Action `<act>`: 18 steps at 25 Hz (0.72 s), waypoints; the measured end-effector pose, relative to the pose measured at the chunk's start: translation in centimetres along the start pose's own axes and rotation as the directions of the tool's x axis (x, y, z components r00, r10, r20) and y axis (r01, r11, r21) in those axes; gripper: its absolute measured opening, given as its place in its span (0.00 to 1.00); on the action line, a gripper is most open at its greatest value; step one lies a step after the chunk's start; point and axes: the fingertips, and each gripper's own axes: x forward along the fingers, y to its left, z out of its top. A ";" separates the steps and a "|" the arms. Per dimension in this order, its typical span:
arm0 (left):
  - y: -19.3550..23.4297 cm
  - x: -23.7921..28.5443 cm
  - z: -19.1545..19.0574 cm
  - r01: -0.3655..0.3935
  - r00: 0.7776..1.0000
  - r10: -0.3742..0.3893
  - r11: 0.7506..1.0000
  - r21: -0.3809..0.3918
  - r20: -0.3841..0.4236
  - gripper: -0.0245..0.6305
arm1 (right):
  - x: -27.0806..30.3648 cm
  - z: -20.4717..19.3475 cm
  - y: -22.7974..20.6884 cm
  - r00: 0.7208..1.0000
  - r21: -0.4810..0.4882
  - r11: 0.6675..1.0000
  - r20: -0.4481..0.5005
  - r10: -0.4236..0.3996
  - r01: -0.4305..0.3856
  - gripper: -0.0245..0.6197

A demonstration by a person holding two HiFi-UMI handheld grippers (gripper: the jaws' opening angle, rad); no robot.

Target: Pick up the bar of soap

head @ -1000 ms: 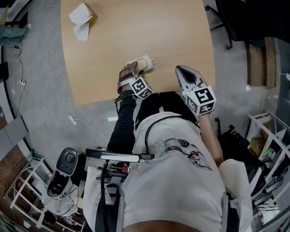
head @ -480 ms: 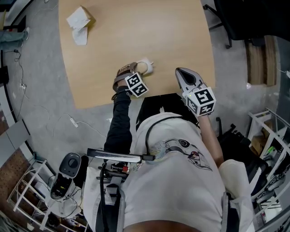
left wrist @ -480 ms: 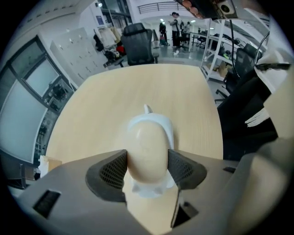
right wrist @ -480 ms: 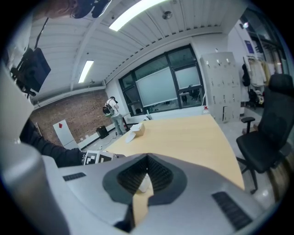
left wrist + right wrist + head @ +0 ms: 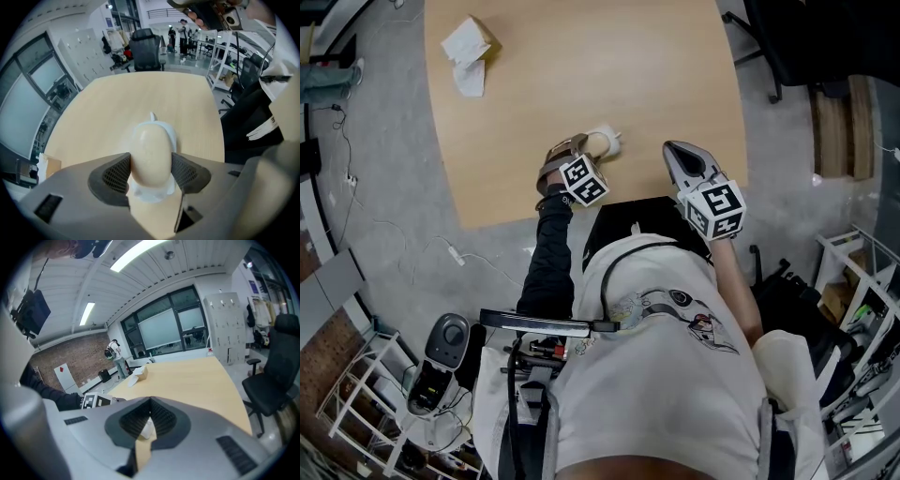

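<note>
A cream oval bar of soap [image 5: 151, 154] sits between the jaws of my left gripper [image 5: 150, 171], whose ribbed pads press on both of its sides. Under it lies a white soap dish [image 5: 172, 136]; whether the bar is off the dish I cannot tell. In the head view the left gripper [image 5: 579, 148] is at the dish [image 5: 607, 141] near the wooden table's [image 5: 581, 66] front edge, and the soap itself is hidden there. My right gripper [image 5: 673, 150] hovers by the same edge to the right, shut on nothing [image 5: 149, 420].
A small cardboard box with white tissue [image 5: 469, 42] lies at the table's far left corner. An office chair [image 5: 778, 37] stands off the far right side. Shelving and cables are on the floor around the person.
The left gripper has shifted slightly to the left along the front edge and stays at the soap dish. The right gripper has not moved.
</note>
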 end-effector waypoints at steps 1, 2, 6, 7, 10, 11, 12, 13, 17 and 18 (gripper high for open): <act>0.2 -0.3 0.2 -0.005 1.000 0.005 1.000 -0.018 0.015 0.43 | 0.0 0.0 0.0 1.000 0.000 1.000 0.001 0.001 -0.001 0.04; 0.3 -0.6 0.5 -0.010 0.999 0.011 0.999 -0.040 0.032 0.43 | 0.0 0.0 0.1 1.000 0.000 1.000 0.002 0.002 -0.002 0.04; 1.4 -2.7 1.9 -0.033 0.988 0.058 0.985 -0.170 0.143 0.43 | 0.0 0.0 0.3 1.000 -0.001 1.000 0.011 0.008 -0.008 0.04; 1.8 -3.5 2.3 -0.037 0.981 0.077 0.977 -0.212 0.180 0.43 | 0.0 0.1 0.4 1.000 -0.003 1.000 0.014 0.010 -0.010 0.04; 3.2 -6.2 3.6 -0.044 0.944 0.151 0.940 -0.338 0.295 0.43 | -0.1 0.4 0.4 0.999 0.001 1.000 0.033 0.014 -0.014 0.04; 3.7 -7.3 3.9 -0.044 0.927 0.178 0.926 -0.375 0.331 0.43 | -0.1 0.6 0.5 0.999 0.006 1.000 0.042 0.015 -0.015 0.04; 4.2 -8.3 4.2 -0.044 0.908 0.207 0.911 -0.409 0.364 0.43 | -0.1 0.9 0.5 0.998 0.009 1.000 0.052 0.017 -0.017 0.04; 4.7 -9.4 4.5 -0.043 0.889 0.236 0.896 -0.441 0.393 0.43 | -0.2 1.2 0.5 0.998 0.008 1.000 0.063 0.018 -0.018 0.04; 6.2 -13.1 5.2 -0.049 0.823 0.336 0.845 -0.532 0.457 0.43 | -0.4 2.6 0.8 0.995 -0.006 1.000 0.101 0.025 -0.024 0.04; 6.4 -13.9 5.4 -0.054 0.811 0.354 0.838 -0.543 0.465 0.43 | -0.4 3.0 1.0 0.993 -0.010 1.000 0.112 0.028 -0.028 0.04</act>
